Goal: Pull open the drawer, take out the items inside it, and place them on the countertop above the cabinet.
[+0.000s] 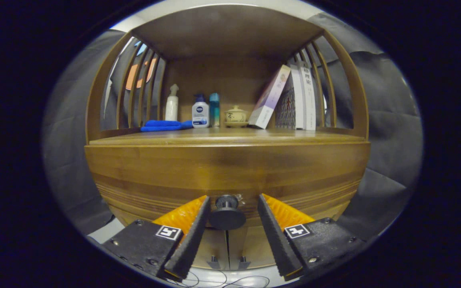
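Observation:
A wooden cabinet stands in front of me with its drawer front (226, 170) closed. A round black knob (227, 213) juts from the lower middle of that front. My gripper (232, 202) is open, with the knob between its two fingers; a gap shows on each side of the knob, so neither finger touches it. The left finger (192, 232) and the right finger (274, 230) have black ribbed pads and orange backs. The countertop (226, 137) lies just above the drawer. The drawer's contents are hidden.
On the countertop stand a white pump bottle (171, 105), a white and blue bottle (200, 114), a teal bottle (214, 109), a small lidded ceramic pot (235, 116), a blue cloth (164, 125) and leaning books (290, 100). Slatted sides enclose the shelf. Two cabinet doors (227, 250) sit below.

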Motion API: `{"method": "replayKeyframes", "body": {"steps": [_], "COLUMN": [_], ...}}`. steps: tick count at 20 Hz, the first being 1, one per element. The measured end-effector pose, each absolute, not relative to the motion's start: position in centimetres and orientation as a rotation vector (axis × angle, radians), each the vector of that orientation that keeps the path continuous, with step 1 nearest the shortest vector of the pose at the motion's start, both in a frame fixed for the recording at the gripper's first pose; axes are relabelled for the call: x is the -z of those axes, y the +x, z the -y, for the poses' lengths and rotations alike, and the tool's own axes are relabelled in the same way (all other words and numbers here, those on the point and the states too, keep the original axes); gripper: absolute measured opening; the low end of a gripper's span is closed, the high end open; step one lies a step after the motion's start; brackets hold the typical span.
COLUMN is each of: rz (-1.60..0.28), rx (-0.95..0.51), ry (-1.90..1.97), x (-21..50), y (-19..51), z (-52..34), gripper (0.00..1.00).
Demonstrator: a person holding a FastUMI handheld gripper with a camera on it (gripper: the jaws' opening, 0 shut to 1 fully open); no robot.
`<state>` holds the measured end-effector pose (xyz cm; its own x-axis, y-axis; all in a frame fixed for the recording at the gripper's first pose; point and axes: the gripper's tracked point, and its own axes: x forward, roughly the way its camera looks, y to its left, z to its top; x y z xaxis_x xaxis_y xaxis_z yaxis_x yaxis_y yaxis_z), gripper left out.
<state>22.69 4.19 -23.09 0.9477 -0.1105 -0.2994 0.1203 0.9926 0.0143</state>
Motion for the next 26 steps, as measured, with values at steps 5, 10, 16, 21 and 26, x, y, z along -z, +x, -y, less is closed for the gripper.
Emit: {"method": "replayKeyframes", "body": {"steps": [5, 10, 16, 21, 26], "rz": [-0.279, -0.314, -0.320, -0.318, -0.308], "rx": [0.121, 0.100, 0.089, 0.082, 0.069], "ry": [0.003, 0.015, 0.009, 0.017, 0.031], "x": [22.7, 23.1, 22.8, 22.4, 22.2], "y": [22.6, 22.6, 21.0, 18.5, 14.4], "z": [-4.5, -4.6, -4.7, -4.8, -4.9], "gripper": [0.58, 0.44, 0.41, 0.41, 0.41]}}
